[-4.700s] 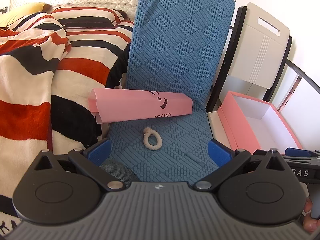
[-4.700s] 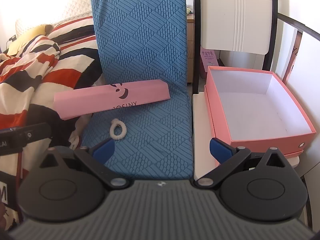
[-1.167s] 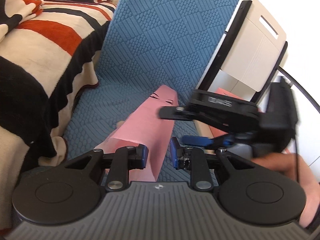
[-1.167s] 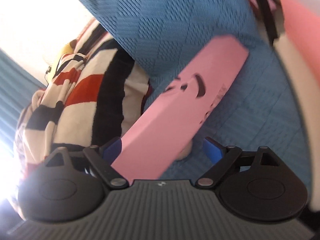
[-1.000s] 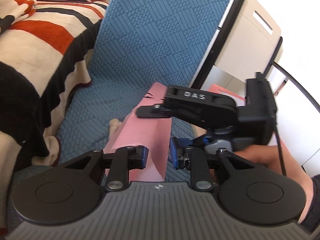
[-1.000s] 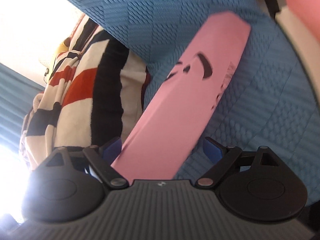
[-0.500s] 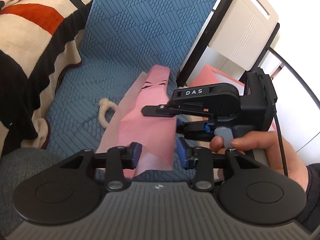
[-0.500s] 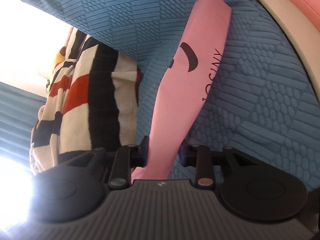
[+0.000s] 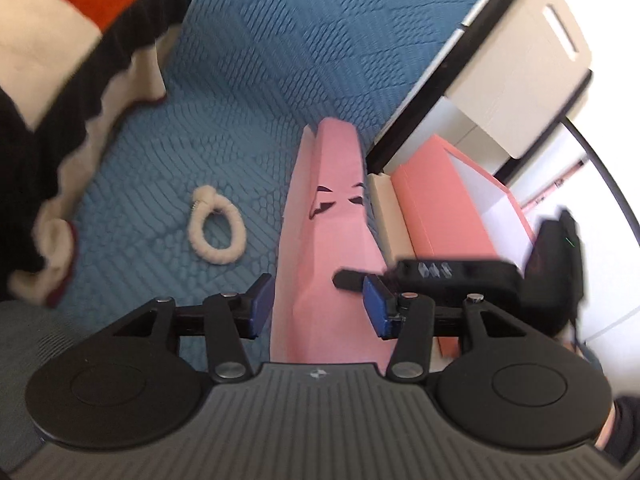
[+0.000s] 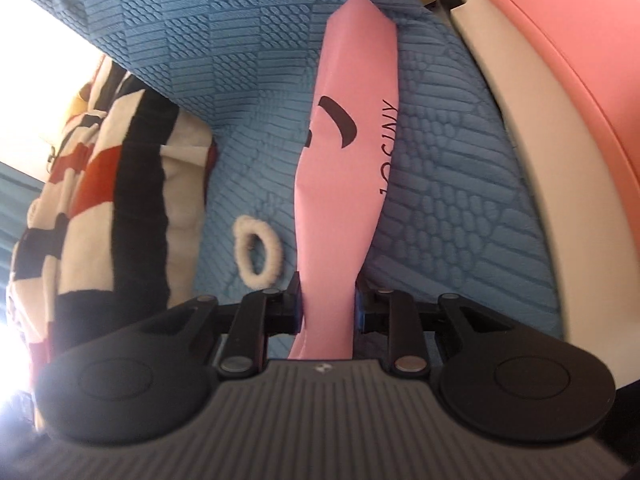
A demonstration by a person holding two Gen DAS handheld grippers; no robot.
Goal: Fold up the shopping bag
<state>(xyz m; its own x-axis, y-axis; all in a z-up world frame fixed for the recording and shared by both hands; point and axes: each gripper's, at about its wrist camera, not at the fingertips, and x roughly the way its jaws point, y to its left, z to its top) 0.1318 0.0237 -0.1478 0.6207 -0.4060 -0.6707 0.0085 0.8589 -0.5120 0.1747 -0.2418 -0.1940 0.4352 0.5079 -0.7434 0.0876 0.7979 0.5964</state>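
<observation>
surface: blue textured quilted mat (image 9: pixel 256 80), rising at the far end | left: striped red, black and cream fleece blanket (image 9: pixel 60 60) bunched against it | right: cream folding panel in black frame (image 9: pixel 520 52), open pink cardboard box with white inside (image 9: pixel 448 208) | light: bright daylight at upper left in right wrist view

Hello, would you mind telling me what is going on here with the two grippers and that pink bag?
A person with a handheld gripper in each hand is folding a pink paper shopping bag, already folded into a long narrow strip, on a blue textured mat. The right gripper is clamped on the strip's near end. The left gripper has just been opening; the strip lies between its blue pads without being pressed. A cream looped hair tie lies on the mat beside the bag, and an open pink box sits to the right.
</observation>
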